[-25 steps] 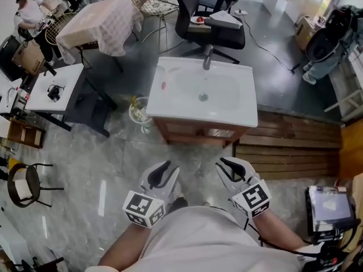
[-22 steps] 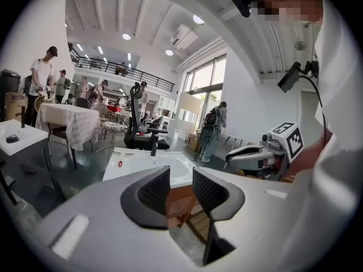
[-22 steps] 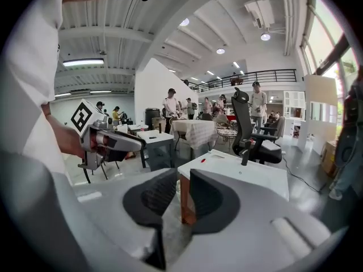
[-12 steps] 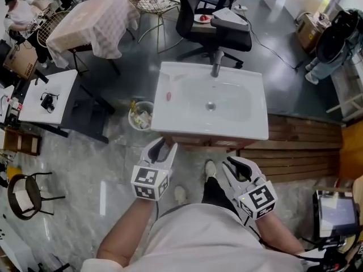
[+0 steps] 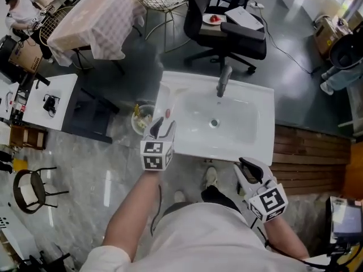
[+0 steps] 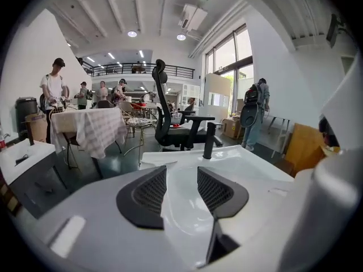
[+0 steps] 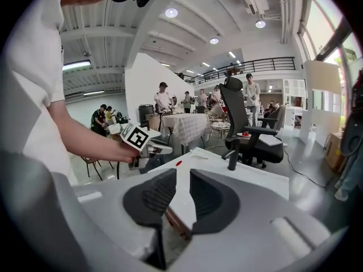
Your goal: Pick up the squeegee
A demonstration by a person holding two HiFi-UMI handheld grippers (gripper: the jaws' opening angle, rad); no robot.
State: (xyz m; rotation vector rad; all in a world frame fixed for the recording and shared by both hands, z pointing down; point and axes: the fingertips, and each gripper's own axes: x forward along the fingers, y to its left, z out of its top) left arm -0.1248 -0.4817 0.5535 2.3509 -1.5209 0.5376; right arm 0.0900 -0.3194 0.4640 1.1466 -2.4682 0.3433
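Note:
A white sink (image 5: 249, 143) with a dark tap (image 5: 224, 81) stands in front of me. A small red object (image 5: 159, 113) lies on the sink's left rim; whether it is the squeegee I cannot tell. My left gripper (image 5: 160, 126) hovers over that rim just short of the red object. Its jaws are opening and hold nothing; between them the left gripper view shows only the basin (image 6: 244, 163). My right gripper (image 5: 252, 168) hangs open and empty before the sink's front edge. The right gripper view looks along the rim to the red object (image 7: 178, 163) and the left gripper (image 7: 161, 148).
A waste bin (image 5: 140, 118) stands left of the sink, and a black office chair (image 5: 227, 21) behind it. A cloth-covered table (image 5: 96, 21) and a white desk (image 5: 39, 101) are on the left. Wooden boards (image 5: 312, 152) lie on the right. People stand far off.
I have stepped up to the sink. The left gripper swung forward from my waist to the sink's left rim and its jaws spread. The right gripper moved forward too.

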